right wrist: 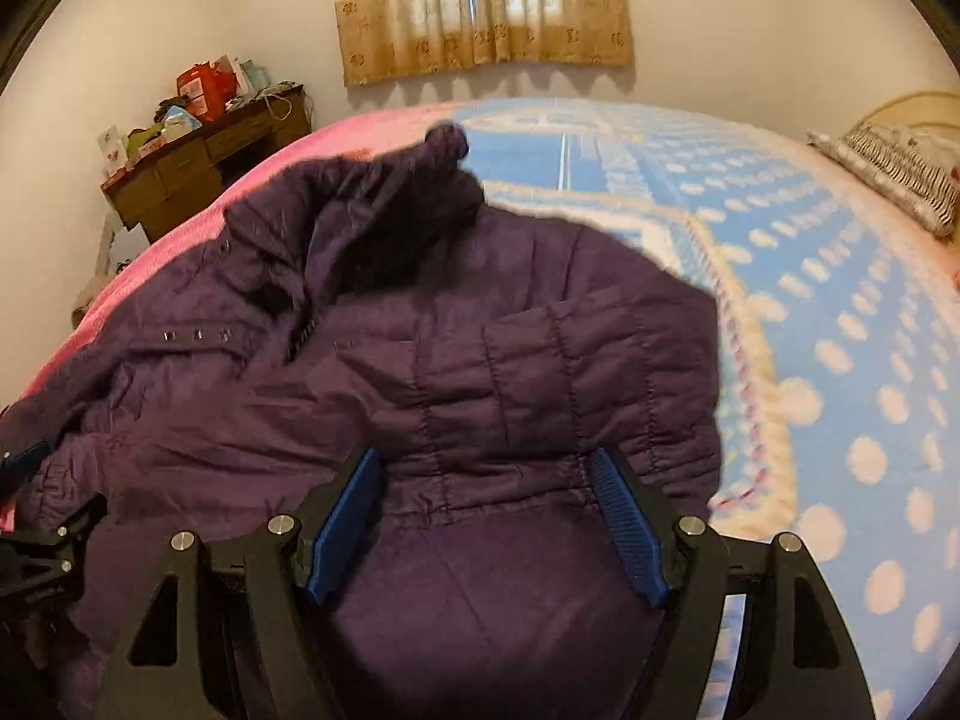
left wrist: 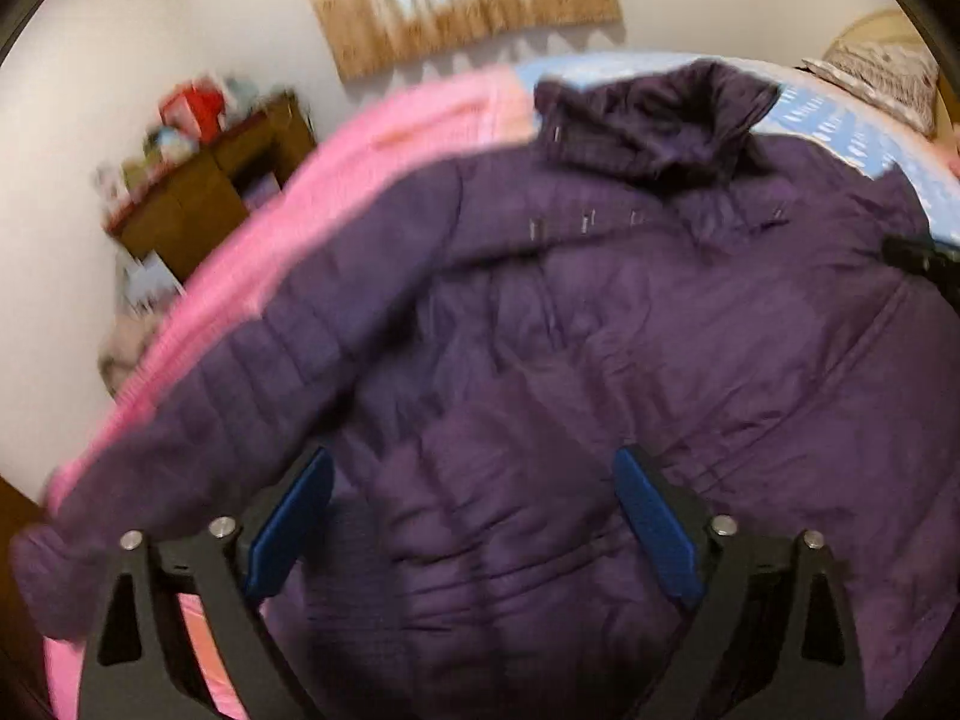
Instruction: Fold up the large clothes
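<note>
Purple jacket (left wrist: 600,330) blurred; lower hem cut off by frame.

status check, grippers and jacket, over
Left gripper open over jacket. Right gripper open, jacket between fingers. Jacket spread on bed. Nothing in the way.

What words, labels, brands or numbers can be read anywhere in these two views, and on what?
None can be read.
Red boxes on the wooden desk: print too small and blurred.
White card at the desk's end: red marks, unreadable.
Purple jacket: no label visible.
</note>
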### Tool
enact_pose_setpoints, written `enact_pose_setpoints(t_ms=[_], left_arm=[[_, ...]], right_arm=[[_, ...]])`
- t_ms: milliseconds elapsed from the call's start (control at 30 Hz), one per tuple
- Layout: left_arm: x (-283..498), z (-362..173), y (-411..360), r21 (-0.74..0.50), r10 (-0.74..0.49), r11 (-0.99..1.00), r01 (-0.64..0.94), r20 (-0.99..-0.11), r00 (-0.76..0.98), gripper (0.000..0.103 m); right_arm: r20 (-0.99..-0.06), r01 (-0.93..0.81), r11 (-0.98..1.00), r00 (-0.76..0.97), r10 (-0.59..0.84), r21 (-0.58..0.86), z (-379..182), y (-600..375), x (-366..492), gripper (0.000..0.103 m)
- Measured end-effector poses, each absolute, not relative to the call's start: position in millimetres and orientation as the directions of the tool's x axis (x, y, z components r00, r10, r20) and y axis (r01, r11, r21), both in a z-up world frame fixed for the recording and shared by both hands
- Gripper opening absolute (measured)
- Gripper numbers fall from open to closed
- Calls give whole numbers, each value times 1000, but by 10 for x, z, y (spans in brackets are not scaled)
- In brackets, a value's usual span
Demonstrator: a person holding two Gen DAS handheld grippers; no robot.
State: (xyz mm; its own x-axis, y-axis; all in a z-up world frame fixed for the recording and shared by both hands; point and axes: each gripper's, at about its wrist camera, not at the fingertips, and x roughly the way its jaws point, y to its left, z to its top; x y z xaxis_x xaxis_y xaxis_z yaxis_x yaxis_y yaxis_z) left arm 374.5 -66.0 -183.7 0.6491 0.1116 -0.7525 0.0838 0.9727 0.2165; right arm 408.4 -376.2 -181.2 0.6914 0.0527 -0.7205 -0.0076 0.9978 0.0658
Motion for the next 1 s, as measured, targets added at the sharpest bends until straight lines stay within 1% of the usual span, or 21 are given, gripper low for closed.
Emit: enact_pose_setpoints(t_ms=[67,133,267,533,867,1000], left_arm=[[3765,-1853,-577,176,86,981,81,-769,634,103],[3758,-1887,-547,162,78,984,76,-771,633,103],[3772,-1929,-579,193,106,979,71,-769,631,103],[3812,-1926,-657,213,125,975,66,-768,628,103],[3817,-1932,-652,204,120,977,64,-769,628,103],[3818,-1938,-648,193,112,979,63,-771,627,103]], right_arm=[[-728,-11,998,684,57,68,-1874,-3797,4066,75],[-741,-11,999,671,36,39,-1898,-3756,4095,75],[-759,-18,998,650,-40,-68,-1950,-3618,4147,77],[-768,-28,991,634,-84,-132,-1979,-3519,4212,78],[-763,-26,986,637,-109,-163,-2015,-3463,4206,78],[-787,-23,988,608,-109,-154,-1854,-3471,4194,78]])
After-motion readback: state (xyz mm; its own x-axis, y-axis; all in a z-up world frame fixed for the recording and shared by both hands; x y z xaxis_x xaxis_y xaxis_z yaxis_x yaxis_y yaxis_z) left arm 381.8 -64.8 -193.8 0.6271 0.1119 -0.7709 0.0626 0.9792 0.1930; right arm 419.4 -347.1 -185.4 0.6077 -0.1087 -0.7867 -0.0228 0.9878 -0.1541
